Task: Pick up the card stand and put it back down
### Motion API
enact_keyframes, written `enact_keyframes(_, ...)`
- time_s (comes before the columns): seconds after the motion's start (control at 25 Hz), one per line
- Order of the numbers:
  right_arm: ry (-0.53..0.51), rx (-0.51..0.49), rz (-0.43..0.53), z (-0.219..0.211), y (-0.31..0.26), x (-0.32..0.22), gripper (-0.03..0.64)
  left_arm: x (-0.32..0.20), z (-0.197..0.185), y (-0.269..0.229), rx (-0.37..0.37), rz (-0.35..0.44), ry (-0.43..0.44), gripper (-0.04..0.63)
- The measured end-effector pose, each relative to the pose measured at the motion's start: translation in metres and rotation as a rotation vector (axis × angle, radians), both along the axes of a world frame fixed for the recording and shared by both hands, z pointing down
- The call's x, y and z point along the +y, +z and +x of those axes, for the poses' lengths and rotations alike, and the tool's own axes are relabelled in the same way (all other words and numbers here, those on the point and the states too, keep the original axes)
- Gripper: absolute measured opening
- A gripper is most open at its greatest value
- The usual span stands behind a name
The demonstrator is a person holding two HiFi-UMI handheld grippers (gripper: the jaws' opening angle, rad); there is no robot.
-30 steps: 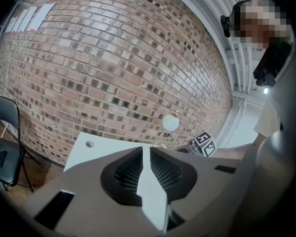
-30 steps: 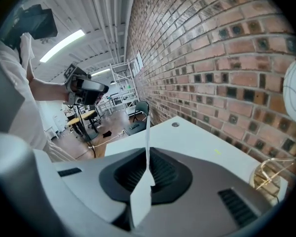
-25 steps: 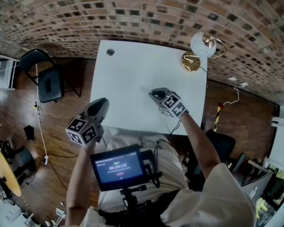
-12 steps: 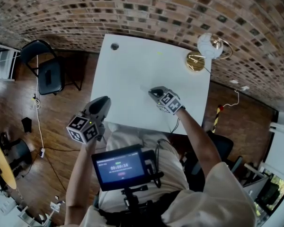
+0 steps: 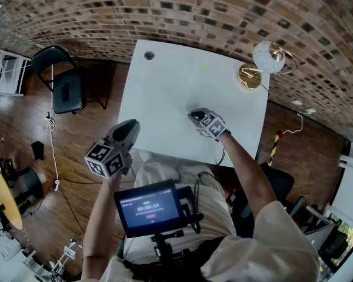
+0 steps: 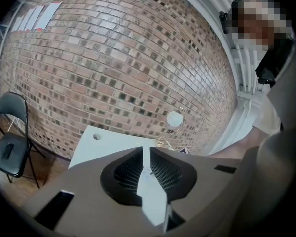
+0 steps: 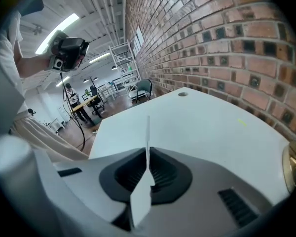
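The card stand (image 5: 249, 76) has a round gold base and a wire loop that holds a round white card (image 5: 265, 56). It stands upright at the far right corner of the white table (image 5: 165, 87). My right gripper (image 5: 192, 114) hovers over the middle of the table, well short of the stand, shut and empty. In the right gripper view (image 7: 148, 152) the gold base (image 7: 293, 164) shows only at the right edge. My left gripper (image 5: 129, 128) hangs at the table's near left edge, holding nothing. Its jaws (image 6: 143, 149) leave a narrow gap, and the stand (image 6: 175, 118) shows far ahead.
A small round hole (image 5: 149, 55) sits in the table's far left corner. A brick wall (image 5: 194, 10) runs behind the table. A black chair (image 5: 67, 90) stands on the wooden floor to the left. A screen (image 5: 148, 207) hangs at my chest.
The head view has shifted a little, so the table sits higher in the picture. Both grippers keep about the same places relative to the table, and the stand has not moved.
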State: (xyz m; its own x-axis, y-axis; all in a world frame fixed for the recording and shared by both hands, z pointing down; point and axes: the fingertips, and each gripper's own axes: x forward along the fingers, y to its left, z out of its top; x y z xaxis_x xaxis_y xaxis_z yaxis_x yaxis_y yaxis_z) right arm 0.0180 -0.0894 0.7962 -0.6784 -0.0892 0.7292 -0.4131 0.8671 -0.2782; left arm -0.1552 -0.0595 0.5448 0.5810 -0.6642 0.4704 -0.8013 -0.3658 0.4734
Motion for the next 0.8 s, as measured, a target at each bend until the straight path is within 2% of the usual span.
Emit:
enact_keyframes(0.64, -0.005, 0.016, -0.064, 0.003, 0.033, -0.001, 0.038, 0.003, -0.010, 0.014, -0.022, -0.042, -0.015, 0.046)
enact_keyframes(0.72, -0.009, 0.033, -0.060, 0.003, 0.035, 0.000, 0.066, 0.004, -0.008, 0.014, -0.021, -0.049, -0.009, 0.046)
enact_keyframes(0.8, -0.013, 0.043, -0.063, 0.005, 0.037, 0.003, 0.138, 0.006, -0.005, 0.015, -0.020, -0.054, -0.002, 0.046)
